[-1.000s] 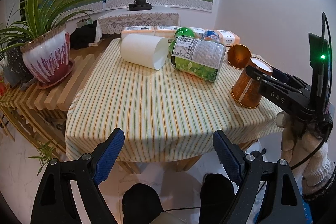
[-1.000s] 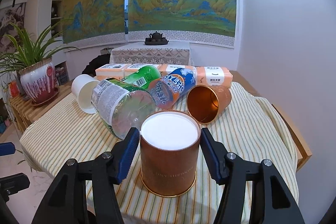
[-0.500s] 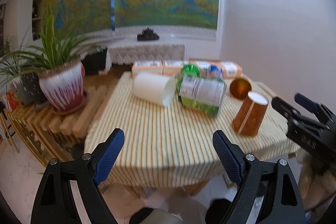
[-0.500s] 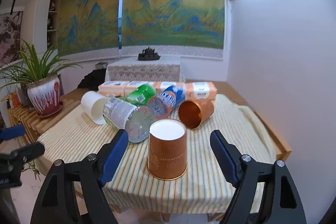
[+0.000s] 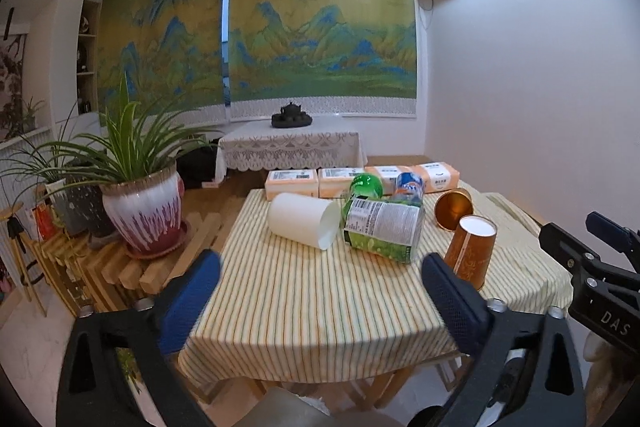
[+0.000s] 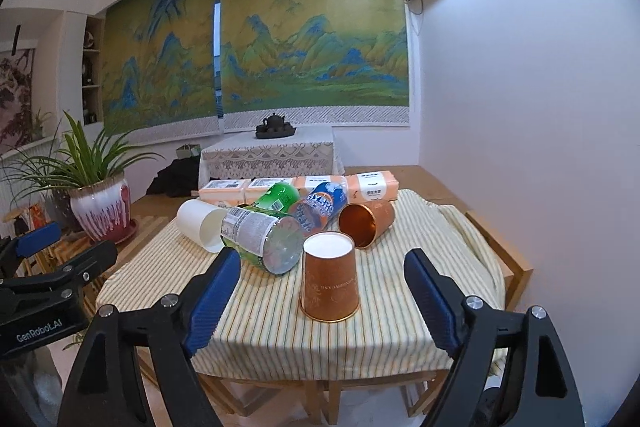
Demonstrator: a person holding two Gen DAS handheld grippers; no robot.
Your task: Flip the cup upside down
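Note:
An orange-brown paper cup (image 6: 330,277) stands upside down on the striped tablecloth (image 6: 280,327), white base up; it also shows in the left wrist view (image 5: 471,250). A second copper cup (image 6: 366,223) lies on its side behind it, and a white cup (image 6: 200,223) lies on its side at the left. My right gripper (image 6: 322,301) is open and empty, pulled back in front of the table. My left gripper (image 5: 320,301) is open and empty, off the table's near edge. The right gripper's body shows at the right of the left wrist view (image 5: 600,283).
Plastic bottles lie on their sides mid-table: a green-labelled one (image 6: 262,237), a green one (image 6: 278,195) and a blue-orange one (image 6: 320,206). Tissue packs (image 6: 296,187) line the far edge. A potted plant (image 5: 140,215) stands on a slatted bench at the left. A white wall is at the right.
My right gripper opened, let go of the upside-down cup and drew back from the table. My left gripper also drew back and rose; the cup stays standing.

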